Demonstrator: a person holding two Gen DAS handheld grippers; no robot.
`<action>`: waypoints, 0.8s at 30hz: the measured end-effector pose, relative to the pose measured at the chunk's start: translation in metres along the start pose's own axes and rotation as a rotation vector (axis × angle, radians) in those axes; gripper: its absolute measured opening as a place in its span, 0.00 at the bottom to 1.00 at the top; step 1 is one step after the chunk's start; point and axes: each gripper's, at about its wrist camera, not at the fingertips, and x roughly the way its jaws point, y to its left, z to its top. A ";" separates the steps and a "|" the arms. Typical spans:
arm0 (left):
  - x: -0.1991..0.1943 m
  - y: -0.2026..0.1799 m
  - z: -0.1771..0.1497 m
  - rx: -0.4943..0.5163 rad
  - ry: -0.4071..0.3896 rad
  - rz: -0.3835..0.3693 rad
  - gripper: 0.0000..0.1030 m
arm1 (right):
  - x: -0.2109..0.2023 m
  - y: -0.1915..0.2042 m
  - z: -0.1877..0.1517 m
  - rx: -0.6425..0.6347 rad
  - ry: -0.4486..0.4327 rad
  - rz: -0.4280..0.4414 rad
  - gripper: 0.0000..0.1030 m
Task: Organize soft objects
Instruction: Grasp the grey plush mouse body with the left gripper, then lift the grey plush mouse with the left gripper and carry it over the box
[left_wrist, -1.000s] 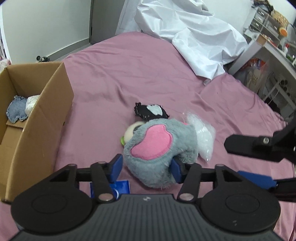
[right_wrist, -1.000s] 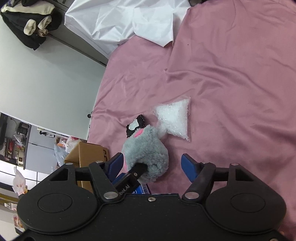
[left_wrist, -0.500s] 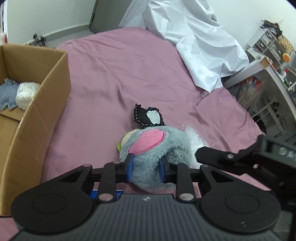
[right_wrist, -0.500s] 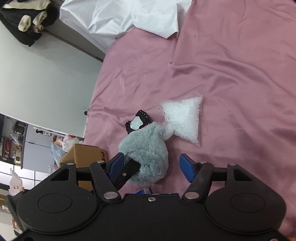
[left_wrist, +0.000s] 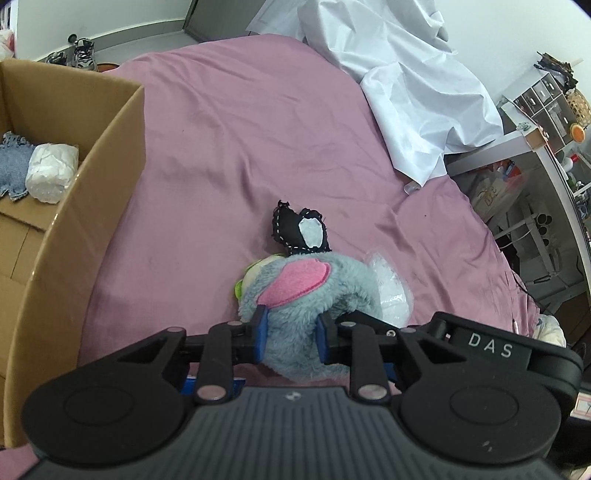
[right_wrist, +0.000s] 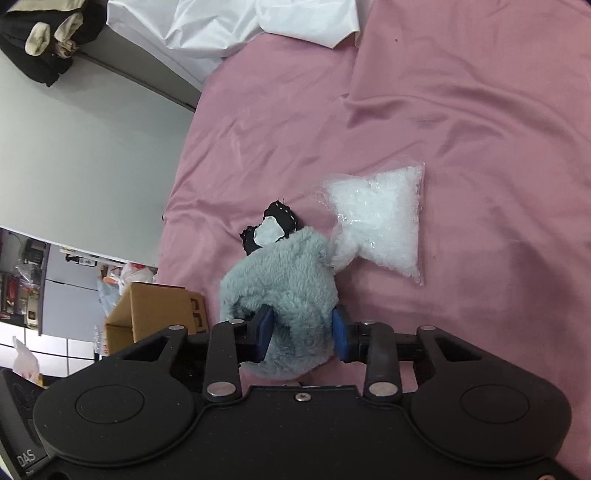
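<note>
The fluffy grey plush toy with a pink felt patch (left_wrist: 314, 295), previously lying loose between wide-set jaws, is now being squeezed by the left gripper (left_wrist: 290, 334). The right gripper (right_wrist: 303, 334), earlier spread around the toy's far end, is being closed, its blue pads (right_wrist: 264, 334) being pressed into the fur.

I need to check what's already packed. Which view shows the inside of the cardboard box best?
The left wrist view: the cardboard box stands open, with a denim piece and a white bundle inside. The right wrist view shows only its outside, partly hidden.
</note>
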 end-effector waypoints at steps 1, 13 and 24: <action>-0.001 -0.001 0.000 0.001 -0.001 0.003 0.24 | -0.001 0.000 0.000 -0.003 -0.003 -0.001 0.27; -0.037 -0.013 0.005 0.031 -0.057 0.020 0.24 | -0.027 0.020 -0.007 -0.065 -0.049 0.057 0.20; -0.081 -0.019 0.009 0.055 -0.131 0.044 0.24 | -0.048 0.050 -0.020 -0.131 -0.089 0.140 0.19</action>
